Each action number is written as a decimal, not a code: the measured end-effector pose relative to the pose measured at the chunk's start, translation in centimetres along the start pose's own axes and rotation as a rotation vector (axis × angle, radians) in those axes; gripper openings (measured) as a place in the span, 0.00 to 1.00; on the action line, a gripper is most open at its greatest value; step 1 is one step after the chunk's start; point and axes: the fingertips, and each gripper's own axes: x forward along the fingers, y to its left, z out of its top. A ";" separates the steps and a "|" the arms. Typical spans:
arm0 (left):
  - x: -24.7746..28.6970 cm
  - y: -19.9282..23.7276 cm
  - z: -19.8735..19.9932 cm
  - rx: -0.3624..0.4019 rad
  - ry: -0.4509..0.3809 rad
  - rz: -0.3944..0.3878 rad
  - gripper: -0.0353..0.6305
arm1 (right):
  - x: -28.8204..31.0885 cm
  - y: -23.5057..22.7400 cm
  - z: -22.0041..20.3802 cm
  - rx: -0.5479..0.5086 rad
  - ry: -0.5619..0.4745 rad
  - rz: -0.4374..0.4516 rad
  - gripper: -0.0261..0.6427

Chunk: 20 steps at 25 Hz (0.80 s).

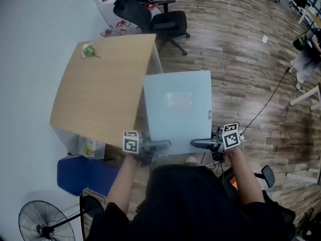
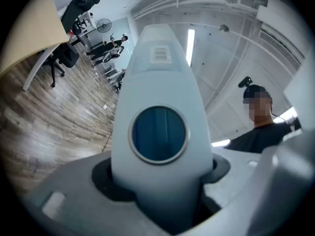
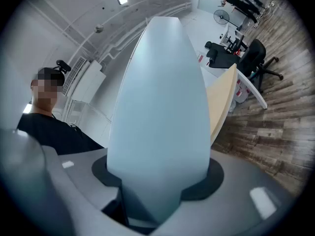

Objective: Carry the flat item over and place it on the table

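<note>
- Head view looks down on a pale blue-grey flat rectangular panel [image 1: 178,109] held level in the air. The left gripper [image 1: 160,145] and right gripper [image 1: 200,143] are clamped on its near edge, one towards each corner, and the panel reaches forward from both.
- Only this view shows the light wooden table [image 1: 105,89], ahead and to the left of the left gripper. The panel's left edge overlaps the table's right side. A small green crumpled object [image 1: 89,50] sits at the table's far corner, well apart from both grippers.
- Left gripper view looks along one face of the panel, pinched between its jaws. Just ahead of the jaws, a round dark-blue disc [image 2: 159,134] is set into that face, which neither other view shows.
- Right gripper view has its jaws closed on the same panel, but the face it sees is plain. The table edge shows beyond the panel on the right.
</note>
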 end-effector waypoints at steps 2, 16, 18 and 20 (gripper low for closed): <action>0.5 0.1 -0.1 0.008 -0.006 0.000 0.56 | -0.5 -0.1 0.0 -0.008 0.004 0.005 0.47; 3.4 3.5 1.8 -0.034 -0.032 0.025 0.56 | -3.2 -3.6 2.4 0.044 0.023 0.024 0.48; 3.7 4.8 3.4 -0.037 -0.033 0.020 0.56 | -3.4 -4.9 4.0 0.047 0.018 0.019 0.48; 3.7 6.4 5.5 -0.042 -0.032 0.016 0.56 | -3.1 -6.5 5.9 0.052 0.011 0.011 0.48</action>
